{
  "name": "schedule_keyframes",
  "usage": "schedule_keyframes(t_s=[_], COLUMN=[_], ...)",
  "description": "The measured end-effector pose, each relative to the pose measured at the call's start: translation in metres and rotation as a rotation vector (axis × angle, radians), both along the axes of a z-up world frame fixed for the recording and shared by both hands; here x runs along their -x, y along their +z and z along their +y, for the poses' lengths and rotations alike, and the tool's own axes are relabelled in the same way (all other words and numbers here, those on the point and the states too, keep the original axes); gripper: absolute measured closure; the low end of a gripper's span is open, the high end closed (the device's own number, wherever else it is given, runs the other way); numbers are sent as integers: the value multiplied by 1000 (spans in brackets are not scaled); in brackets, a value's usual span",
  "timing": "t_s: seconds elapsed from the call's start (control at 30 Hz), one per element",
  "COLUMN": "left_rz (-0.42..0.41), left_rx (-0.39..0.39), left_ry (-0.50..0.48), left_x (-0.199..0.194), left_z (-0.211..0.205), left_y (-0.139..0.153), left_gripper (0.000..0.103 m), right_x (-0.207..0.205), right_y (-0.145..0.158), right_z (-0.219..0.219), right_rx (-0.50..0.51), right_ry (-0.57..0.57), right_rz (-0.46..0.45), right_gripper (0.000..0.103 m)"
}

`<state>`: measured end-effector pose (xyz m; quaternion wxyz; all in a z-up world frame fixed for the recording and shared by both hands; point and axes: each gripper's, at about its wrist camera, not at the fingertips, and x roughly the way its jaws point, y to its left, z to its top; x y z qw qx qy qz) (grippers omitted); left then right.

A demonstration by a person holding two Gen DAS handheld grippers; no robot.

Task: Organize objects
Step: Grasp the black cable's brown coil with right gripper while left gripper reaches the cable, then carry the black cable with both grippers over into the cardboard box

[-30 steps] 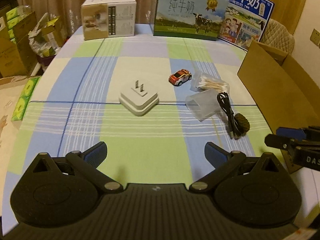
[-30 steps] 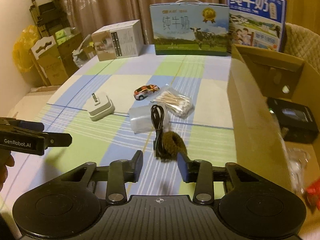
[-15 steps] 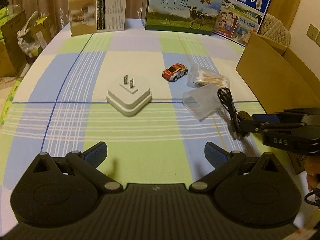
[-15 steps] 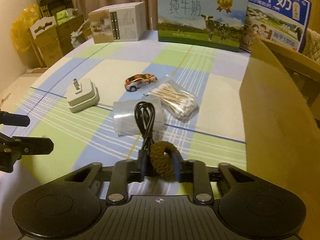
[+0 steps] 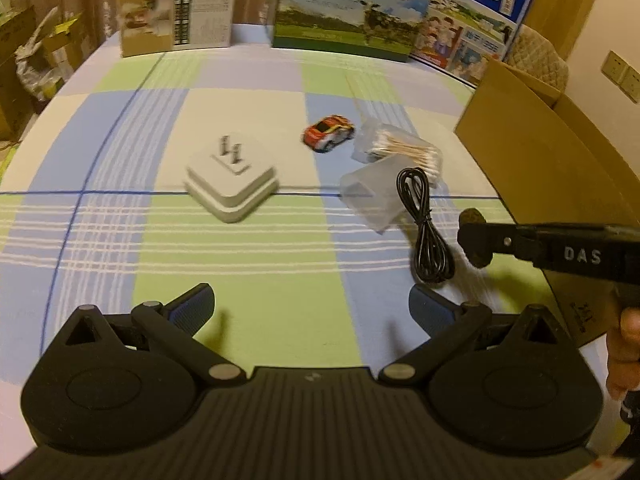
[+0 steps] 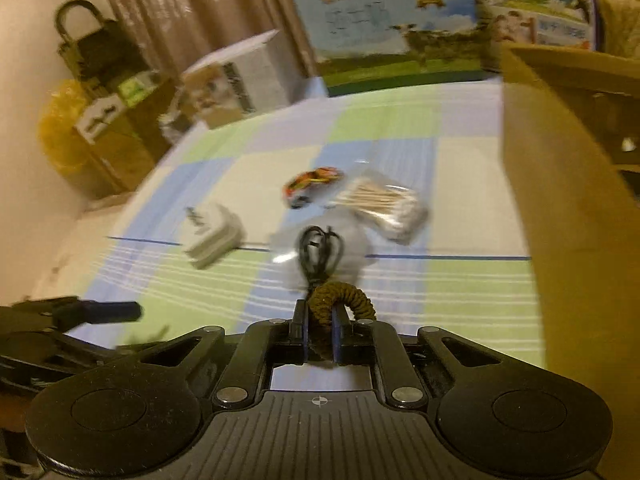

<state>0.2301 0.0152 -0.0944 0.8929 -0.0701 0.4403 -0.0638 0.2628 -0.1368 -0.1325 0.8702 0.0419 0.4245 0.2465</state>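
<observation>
The right gripper (image 6: 319, 338) was closed on a brown coiled fabric hair tie (image 6: 340, 300), which stood between its two fingers and rose a little above them. The left gripper (image 5: 310, 304) had its jaws wide apart and held nothing; it hovered over the checked blue and green tablecloth (image 5: 120, 216).

The open brown cardboard box (image 6: 560, 220) lay directly to the right of the right gripper, just beside it, so I judged this hand to be the nearer one for dropping the hair tie inside. A bundled black thin cable (image 5: 426, 226) lay on the cloth just in front of the hair tie, its long axis pointing away from the right gripper. Whether the two touched, I could not tell.

Further out were a white square plug adapter (image 5: 232, 182), a small red and white toy car (image 5: 329, 133), a clear bag of cotton swabs (image 5: 400, 150) and a frosted clear plastic case (image 5: 374, 196).

The right wrist view was blurred, so small details were hard to read, and the inside of the box was mostly cut off.
</observation>
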Motion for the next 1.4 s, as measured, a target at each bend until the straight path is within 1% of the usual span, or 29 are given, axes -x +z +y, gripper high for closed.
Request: schedule_keyframes(t_s=[0.03,0.1,0.23,0.3,0.33,0.37,0.4,0.47,0.5,0.57,0.63,0.73,0.83,0.9,0.93,1.03,1.13,1.23,1.4], left_rz=[-3,-9,-20,-21,-22,-22,-26,-34,-38,-43,-42,-39,-53,-50,-46,-23,6,27,48], left_rx=[3,17,36,31,29,28,29,37,42,45,40,42,12,11,9,-13,-29,-47,-23], left_ry=[-10,-31,-83,-104,-117,-128,-138,-163,-177,-204,-222,-244,-257,-262,-263,-259,-223,-180,-124], left_x=[-2,-6,-18,-24,-27,-30,-32,-36,-38,-42,-45,-51,-54,-55,-55,-49,-35,-17,14], left_z=[-3,-11,-30,-39,-43,-47,-51,-59,-62,-69,-76,-84,-92,-93,-93,-90,-79,-68,-56], left_y=[0,-2,-8,-12,-14,-16,-17,-20,-21,-23,-26,-30,-32,-32,-32,-30,-26,-20,-12], left_gripper=[2,5,16,26,35,39,42,52,54,63,68,70,71,80,83,83,84,84,84], right_x=[0,-1,-2,-4,-4,-5,-6,-7,-8,-8,-8,-9,-9,-9,-9,-7,-2,8,33], right_y=[-1,-1,5,4,3,3,3,3,4,4,4,3,2,2,1,2,3,4,6], right_z=[-2,-8,-17,-21,-23,-25,-26,-28,-29,-31,-32,-33,-32,-32,-32,-32,-29,-22,-13], right_rx=[11,0,-7,-2,-3,-11,-19,-25,-28,-38,-40,-39,-36,-37,-39,-42,-42,-27,-8], right_ry=[-13,-37,-75,-98,-107,-116,-121,-128,-132,-139,-142,-145,-143,-143,-143,-139,-127,-88,-42], right_rz=[3,12,-3,7,14,20,24,24,23,26,29,34,35,39,41,45,45,40,27], right_gripper=[96,96,96,96,96,96,96,96,96,96,96,96,96,96,96,96,96,96,96])
